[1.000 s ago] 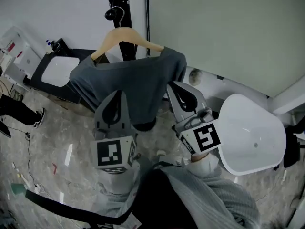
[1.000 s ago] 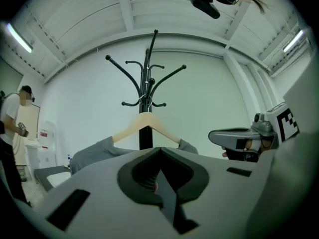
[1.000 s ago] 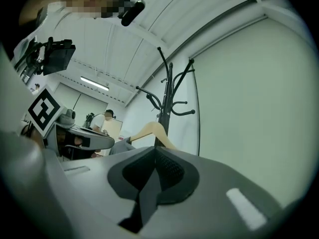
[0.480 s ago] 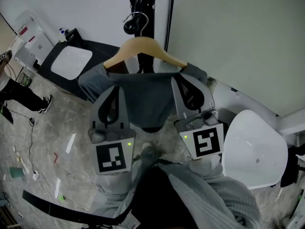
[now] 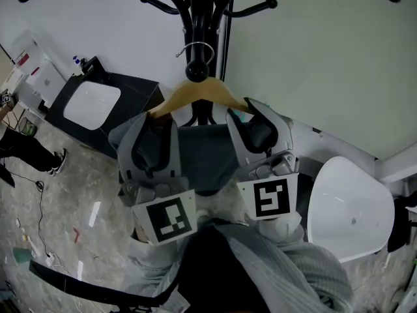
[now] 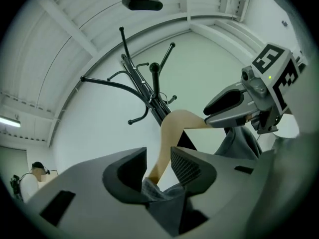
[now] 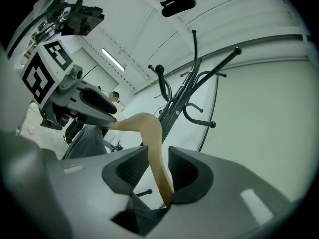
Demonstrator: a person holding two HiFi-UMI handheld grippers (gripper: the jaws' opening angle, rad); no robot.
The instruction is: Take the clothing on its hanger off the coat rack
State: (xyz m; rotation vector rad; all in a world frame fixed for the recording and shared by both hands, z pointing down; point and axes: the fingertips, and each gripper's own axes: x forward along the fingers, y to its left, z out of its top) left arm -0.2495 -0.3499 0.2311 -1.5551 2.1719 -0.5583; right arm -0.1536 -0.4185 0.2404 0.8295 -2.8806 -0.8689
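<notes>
While left hand-held gripper [image 6: 159, 164], right hand-held gripper [image 7: 158, 167] opening around its ends, hanger [image 5: 202, 94] spans left-right, hook [image 5: 195, 43] up.

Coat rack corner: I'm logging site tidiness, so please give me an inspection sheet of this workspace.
Surface: marbled floor.
Job's things: wooden hanger hooked on the black coat rack; grey garment draped on it.
Clutter: small scraps on the floor at left.
Grippers: left gripper and right gripper each straddle a hanger arm, fingers opening, not pressing.
Cables: thin black cable trailing over the floor.
Surroundings: white chair at right; black stand with a white top at left; a bystander's leg.
</notes>
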